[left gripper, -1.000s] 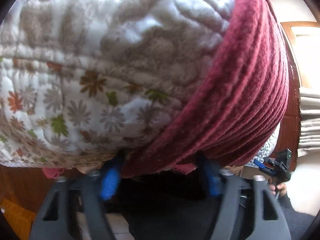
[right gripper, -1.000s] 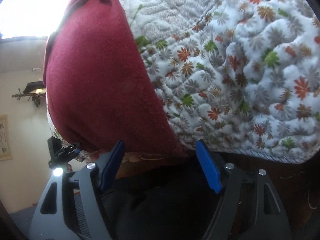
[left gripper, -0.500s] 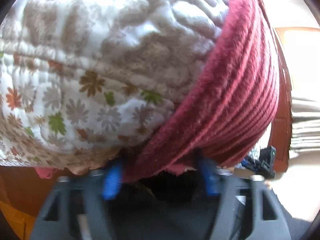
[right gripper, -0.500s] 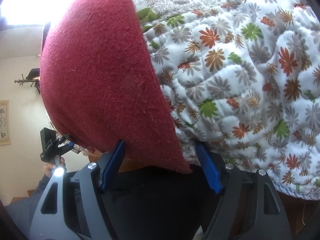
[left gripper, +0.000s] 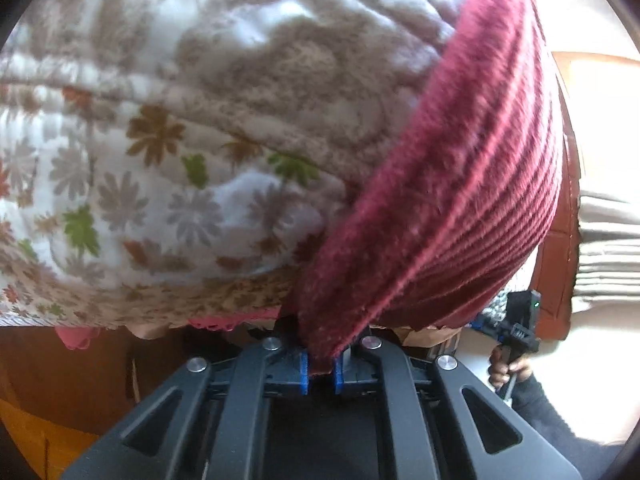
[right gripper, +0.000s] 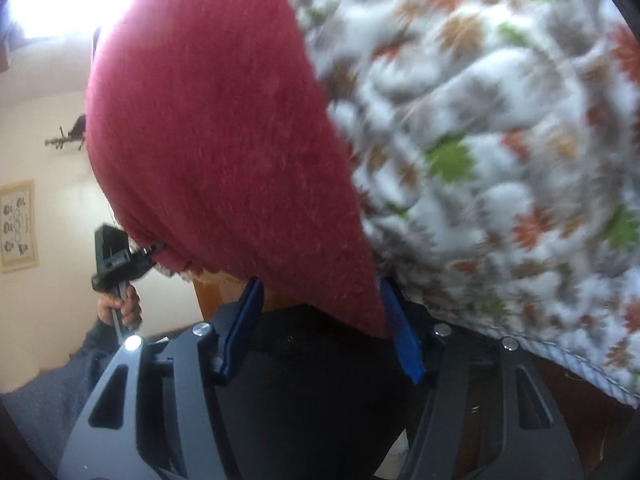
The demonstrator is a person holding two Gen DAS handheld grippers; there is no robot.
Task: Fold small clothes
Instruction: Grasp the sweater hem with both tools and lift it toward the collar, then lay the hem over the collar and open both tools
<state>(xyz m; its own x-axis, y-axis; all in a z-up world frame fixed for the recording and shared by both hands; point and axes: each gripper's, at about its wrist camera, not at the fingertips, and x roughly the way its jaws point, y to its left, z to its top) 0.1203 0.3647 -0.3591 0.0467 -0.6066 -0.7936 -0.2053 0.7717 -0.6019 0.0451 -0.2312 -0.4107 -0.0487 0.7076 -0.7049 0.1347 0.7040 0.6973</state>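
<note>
A dark red ribbed garment point(left gripper: 460, 184) lies on a flowered quilt point(left gripper: 168, 160) at the bed's near edge. My left gripper point(left gripper: 320, 368) is shut on the garment's near corner, with the cloth pinched between the blue pads. In the right wrist view the same red garment point(right gripper: 224, 140) fills the left half, its smooth side up. My right gripper point(right gripper: 320, 328) stands open, its blue fingers on either side of the garment's lower corner. The other gripper point(right gripper: 116, 260) shows at the far left, held by a hand.
The quilt point(right gripper: 500, 140) covers the bed to the right. A wooden bed frame point(left gripper: 556, 280) runs along the right edge of the left view, with folded pale cloth point(left gripper: 608, 248) beyond. A cream wall with a framed picture point(right gripper: 18, 224) stands at the left.
My left gripper has gone from open to shut, pinching the red garment's corner. The right gripper has moved in closer to the garment's other corner and stays open.
</note>
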